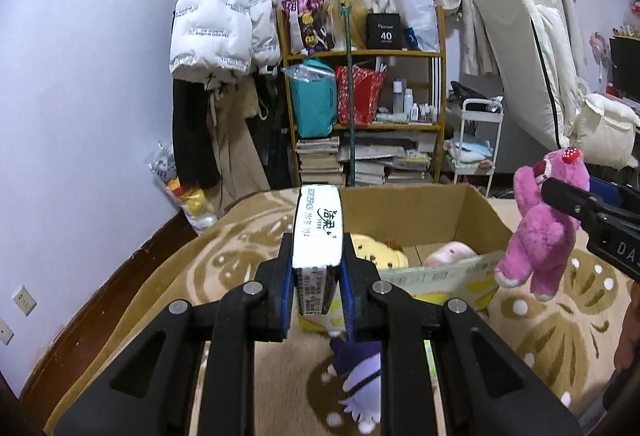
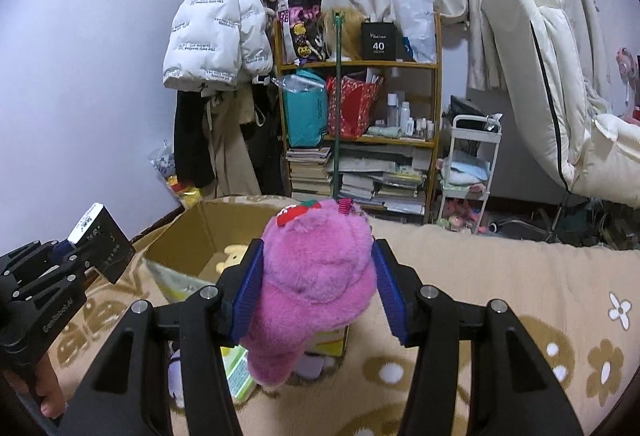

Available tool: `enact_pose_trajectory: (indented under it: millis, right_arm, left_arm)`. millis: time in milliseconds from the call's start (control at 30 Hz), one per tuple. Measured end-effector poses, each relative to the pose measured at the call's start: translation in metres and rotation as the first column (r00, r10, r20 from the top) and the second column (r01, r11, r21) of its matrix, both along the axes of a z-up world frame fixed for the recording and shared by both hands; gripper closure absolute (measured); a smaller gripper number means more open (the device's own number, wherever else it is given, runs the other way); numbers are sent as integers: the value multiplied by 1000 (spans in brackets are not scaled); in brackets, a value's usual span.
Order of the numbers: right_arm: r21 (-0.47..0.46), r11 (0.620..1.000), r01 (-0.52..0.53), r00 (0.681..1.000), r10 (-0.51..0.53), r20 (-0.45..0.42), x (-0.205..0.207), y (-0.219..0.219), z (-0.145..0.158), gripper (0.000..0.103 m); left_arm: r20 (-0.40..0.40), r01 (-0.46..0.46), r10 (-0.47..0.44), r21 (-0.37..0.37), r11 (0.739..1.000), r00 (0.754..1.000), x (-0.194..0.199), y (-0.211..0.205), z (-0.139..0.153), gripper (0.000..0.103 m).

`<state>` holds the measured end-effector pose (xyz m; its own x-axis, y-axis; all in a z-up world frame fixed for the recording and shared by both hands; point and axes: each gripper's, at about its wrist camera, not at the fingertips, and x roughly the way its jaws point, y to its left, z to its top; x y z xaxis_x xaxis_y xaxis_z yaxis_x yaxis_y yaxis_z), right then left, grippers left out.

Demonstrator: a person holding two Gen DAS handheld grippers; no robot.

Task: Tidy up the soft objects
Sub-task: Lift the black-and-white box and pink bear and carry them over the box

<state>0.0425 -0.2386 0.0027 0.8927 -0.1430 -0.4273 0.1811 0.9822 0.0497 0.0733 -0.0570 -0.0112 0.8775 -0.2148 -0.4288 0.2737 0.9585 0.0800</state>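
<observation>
Currently both tongs are loaded and held above a bed covered by a tan flowered blanket (image 2: 500, 276). The left tongs (image 1: 317, 260), at the centre of the left wrist view, are closed narrowly on a tissue pack (image 1: 318, 232) with a white top and dark sides, which stands up between the blue pads. The right tongs (image 2: 316, 276), at the centre of the right wrist view, are spread wide around a pink plush bear (image 2: 316, 276) with a strawberry on its head, both pads pressed into its fur; from the left wrist view the bear dangles at the right edge.

An open cardboard box (image 1: 420, 207) sits on the blanket, in the middle of the left wrist view and left of centre in the right. A yellow plush (image 1: 380, 254) and a pale pink plush (image 1: 450, 252) already lie inside. A purple plush (image 1: 360, 380) lies on the blanket at the bottom of the left wrist view, under the tongs.

The step in hand appears to be dropping both items into the box. To do it well, carry each one fully past the near flap and over open space in the box, lower it, then open the tongs; move one at a time so the tongs do not collide.
</observation>
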Motion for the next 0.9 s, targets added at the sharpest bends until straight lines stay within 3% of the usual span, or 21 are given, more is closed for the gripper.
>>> enact_pose_trajectory:
  millis: [367, 600, 900]
  right_arm:
    - [-62, 998, 18, 1000, -17, 17, 30, 1, 4, 46]
    - [-68, 998, 6, 1000, -7, -18, 55, -4, -9, 46]
    - [-86, 996, -12, 999, 9, -33, 80, -7, -27, 46]
  left_arm:
    - [64, 24, -26, 32, 999, 998, 34, -23, 9, 84]
    - [23, 7, -9, 73, 997, 1000, 60, -35, -11, 84]
    - [-71, 4, 1, 70, 998, 997, 84, -38, -36, 84]
